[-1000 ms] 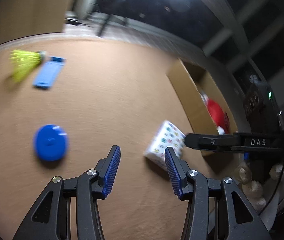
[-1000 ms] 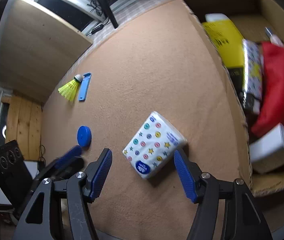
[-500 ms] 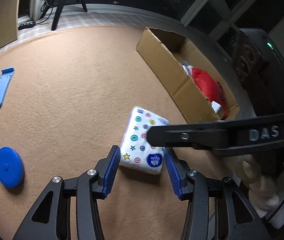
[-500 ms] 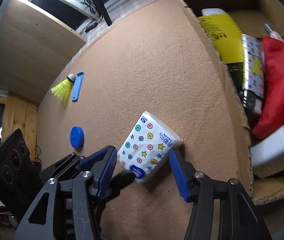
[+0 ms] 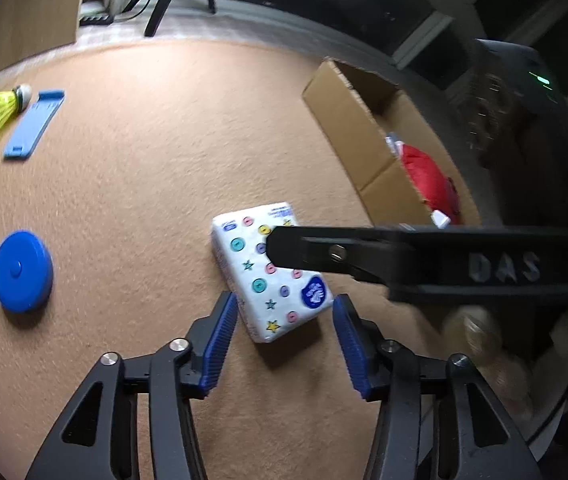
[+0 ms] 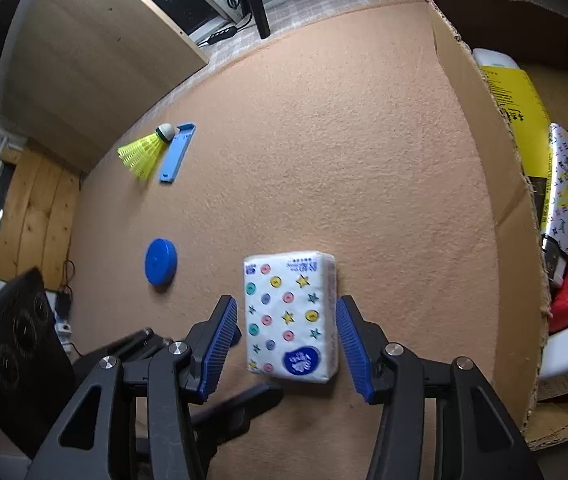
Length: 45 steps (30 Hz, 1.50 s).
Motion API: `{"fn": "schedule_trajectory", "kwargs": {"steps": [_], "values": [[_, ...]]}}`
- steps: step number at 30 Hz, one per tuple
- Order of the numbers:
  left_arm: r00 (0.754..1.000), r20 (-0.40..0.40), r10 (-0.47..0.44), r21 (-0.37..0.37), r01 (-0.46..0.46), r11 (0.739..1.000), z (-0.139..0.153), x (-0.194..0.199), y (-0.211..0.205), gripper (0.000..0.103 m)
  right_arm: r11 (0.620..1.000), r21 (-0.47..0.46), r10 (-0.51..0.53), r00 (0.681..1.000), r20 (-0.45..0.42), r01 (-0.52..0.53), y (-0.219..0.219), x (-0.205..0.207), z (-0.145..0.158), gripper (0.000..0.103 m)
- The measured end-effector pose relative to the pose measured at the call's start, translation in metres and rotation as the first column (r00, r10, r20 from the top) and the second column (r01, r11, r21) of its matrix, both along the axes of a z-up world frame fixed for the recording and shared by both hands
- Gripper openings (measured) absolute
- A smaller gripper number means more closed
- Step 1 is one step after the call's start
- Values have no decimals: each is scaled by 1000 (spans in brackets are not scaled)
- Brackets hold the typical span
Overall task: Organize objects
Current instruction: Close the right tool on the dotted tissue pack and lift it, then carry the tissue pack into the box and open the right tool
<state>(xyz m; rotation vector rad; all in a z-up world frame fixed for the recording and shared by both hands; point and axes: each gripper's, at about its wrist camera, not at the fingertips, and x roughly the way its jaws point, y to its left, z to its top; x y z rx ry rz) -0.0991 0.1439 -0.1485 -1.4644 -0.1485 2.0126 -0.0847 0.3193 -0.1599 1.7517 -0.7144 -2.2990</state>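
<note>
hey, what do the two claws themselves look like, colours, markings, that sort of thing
Both match: the left claw and right claw have black skeletal linkages with triangular cutouts and silver pivot screws, tipped by ribbed blue pads. Raised "DAS" lettering marks the right one's black finger. No sleeves visible.

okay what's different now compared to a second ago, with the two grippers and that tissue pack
Both grippers closed in on the tissue pack. The right gripper rolled to line up with its long sides and now straddles it, jaws closing, pads not yet pressing. The left gripper came to its near corner, jaws opening. Nothing was gripped. Pack, blue disc, shuttlecock, blue strip and cardboard box stayed put.
</note>
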Motion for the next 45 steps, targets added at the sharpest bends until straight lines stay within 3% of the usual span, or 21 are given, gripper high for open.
{"fn": "schedule_trajectory", "kwargs": {"steps": [4,13,24,34,45], "values": [[1000,6,12,-22,-12,1000,-5,0,3,55,999,40,30,1000,7,-30,-4,7,-6,41],[999,31,39,-4,-39,999,-9,-6,3,53,1000,-10,12,1000,14,-12,1,10,-16,33],[998,-55,25,-1,-25,1000,26,-3,25,50,1000,-22,-12,997,-78,10,27,14,17,31],[983,-180,-32,28,37,999,72,-26,93,50,996,17,-80,976,-204,85,83,14,66,31],[972,-213,-95,25,103,994,76,-55,196,50,982,24,-176,959,-223,186,169,9,66,31]]}}
